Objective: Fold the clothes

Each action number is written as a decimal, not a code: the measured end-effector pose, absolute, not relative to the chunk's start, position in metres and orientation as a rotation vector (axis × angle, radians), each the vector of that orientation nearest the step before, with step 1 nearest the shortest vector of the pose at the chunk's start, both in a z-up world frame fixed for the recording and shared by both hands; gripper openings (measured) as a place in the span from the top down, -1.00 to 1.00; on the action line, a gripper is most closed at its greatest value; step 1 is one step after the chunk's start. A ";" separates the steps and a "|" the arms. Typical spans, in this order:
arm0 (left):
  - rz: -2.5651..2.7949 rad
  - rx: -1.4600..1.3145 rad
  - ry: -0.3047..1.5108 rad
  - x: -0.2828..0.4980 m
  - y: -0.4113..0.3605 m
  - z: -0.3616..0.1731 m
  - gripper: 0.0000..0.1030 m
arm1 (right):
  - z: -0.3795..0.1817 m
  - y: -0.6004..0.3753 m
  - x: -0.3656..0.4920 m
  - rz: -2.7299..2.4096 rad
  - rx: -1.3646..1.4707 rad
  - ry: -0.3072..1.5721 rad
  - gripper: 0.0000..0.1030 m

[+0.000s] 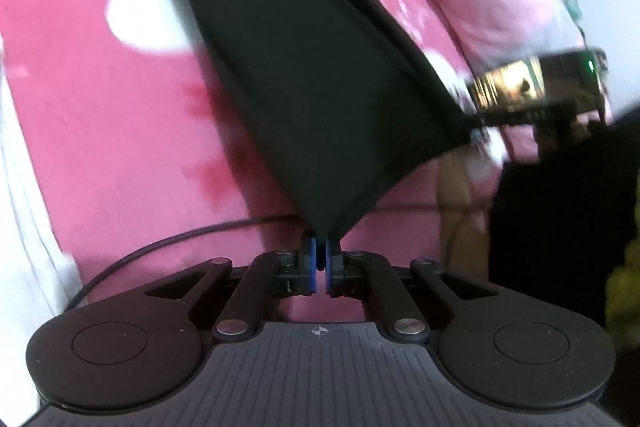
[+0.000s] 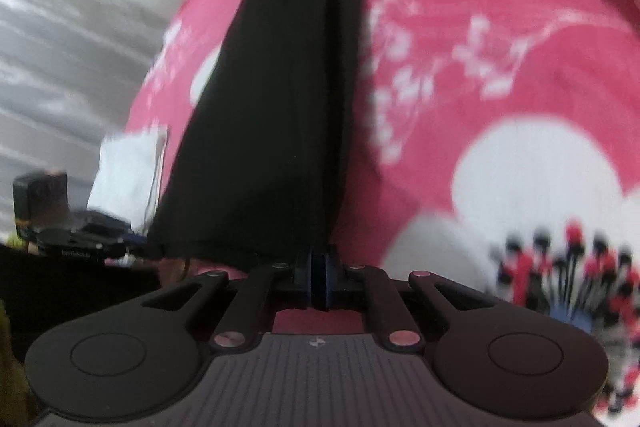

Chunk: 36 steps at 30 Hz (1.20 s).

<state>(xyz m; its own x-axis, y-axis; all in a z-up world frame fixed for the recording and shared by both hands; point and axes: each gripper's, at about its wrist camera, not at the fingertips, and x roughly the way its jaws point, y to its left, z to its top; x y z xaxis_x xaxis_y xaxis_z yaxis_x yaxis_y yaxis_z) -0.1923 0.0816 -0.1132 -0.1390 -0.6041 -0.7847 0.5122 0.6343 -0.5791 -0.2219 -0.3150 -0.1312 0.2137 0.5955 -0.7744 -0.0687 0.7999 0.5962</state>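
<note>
The black garment (image 1: 304, 75) hung stretched above the pink flowered bedspread (image 1: 100, 131), a corner pinched in each tool. I judged the risk was a slip: each grip caught only a thin edge of cloth, so a quick pull could tug it free and let it drop in a heap. The left gripper (image 1: 321, 259) was nearly closed on one corner; the right gripper (image 2: 319, 267) was clamped on the other.

Plain black garment (image 1: 320, 67) over a pink bedcover (image 1: 120, 127) with white flowers.
</note>
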 end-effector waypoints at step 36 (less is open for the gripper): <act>-0.734 -0.035 1.024 0.055 -0.056 -0.089 0.36 | -0.143 -0.277 -0.039 0.416 0.370 1.006 0.42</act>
